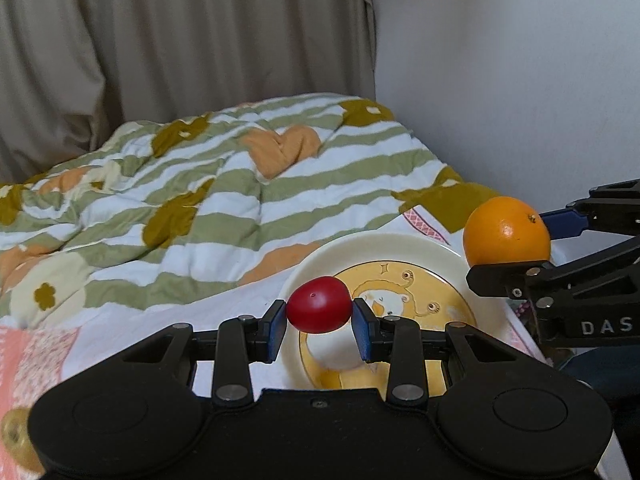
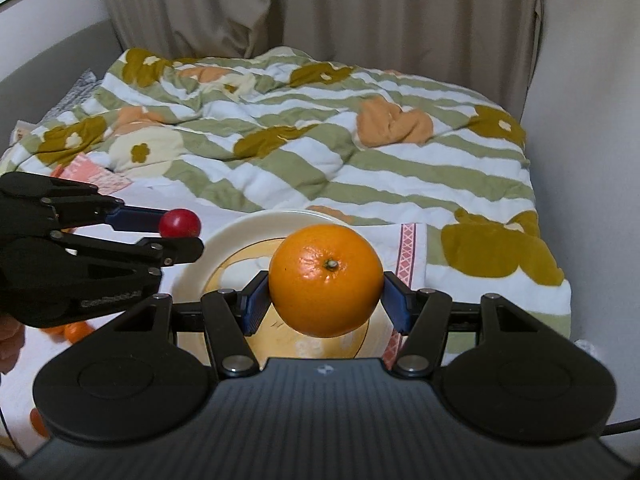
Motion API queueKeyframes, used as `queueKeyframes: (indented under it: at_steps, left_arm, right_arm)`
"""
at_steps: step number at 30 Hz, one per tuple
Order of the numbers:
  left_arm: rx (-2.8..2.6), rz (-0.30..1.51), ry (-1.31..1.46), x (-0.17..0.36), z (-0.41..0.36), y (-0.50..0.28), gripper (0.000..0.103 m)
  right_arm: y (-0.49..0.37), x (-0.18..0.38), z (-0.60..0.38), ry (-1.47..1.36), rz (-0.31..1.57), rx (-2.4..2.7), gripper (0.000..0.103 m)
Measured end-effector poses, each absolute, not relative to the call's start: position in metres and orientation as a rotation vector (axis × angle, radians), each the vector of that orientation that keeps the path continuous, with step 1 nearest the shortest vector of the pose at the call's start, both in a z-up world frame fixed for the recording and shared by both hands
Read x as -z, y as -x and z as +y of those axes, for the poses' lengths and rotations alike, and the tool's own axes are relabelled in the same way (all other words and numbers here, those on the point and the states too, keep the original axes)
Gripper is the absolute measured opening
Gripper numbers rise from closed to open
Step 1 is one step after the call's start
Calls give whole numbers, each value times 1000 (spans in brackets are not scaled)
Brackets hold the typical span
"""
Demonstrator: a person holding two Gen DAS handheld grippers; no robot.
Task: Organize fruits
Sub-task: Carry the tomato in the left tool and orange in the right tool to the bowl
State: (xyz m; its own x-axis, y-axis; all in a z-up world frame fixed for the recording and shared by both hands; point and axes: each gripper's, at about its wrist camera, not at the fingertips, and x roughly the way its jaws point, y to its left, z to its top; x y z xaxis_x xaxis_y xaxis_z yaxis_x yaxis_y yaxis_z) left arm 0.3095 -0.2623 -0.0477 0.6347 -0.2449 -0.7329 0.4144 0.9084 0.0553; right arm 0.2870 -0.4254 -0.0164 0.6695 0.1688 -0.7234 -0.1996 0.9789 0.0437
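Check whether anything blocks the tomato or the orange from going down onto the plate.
Nothing visible does. The left gripper holds the tomato and the right gripper the orange, both over the plate, which looks bare.

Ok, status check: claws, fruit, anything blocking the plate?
Left claw shut on small red fruit. Right claw shut on orange. Both held above plate. Plate bare, nothing blocking.

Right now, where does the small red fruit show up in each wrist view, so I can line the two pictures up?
Left wrist view: the small red fruit sits low centre, clamped in the left gripper, above the plate.
Right wrist view: it is at mid-left, at the tip of the left gripper reaching in from the left edge.
Shared landmark: the cream plate with the yellow cartoon centre.
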Motion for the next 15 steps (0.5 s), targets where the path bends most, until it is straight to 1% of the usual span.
queueKeyframes:
  at_steps: [8,15]
  left_arm:
    - [451,830,-294,83,-285,-355,39]
    - [495,858,-341,104,-299,-370,39]
  right_arm:
    - [-322,38,-434,0,851,-161,75]
    - [-332,46,-441,-27,875,-121,75]
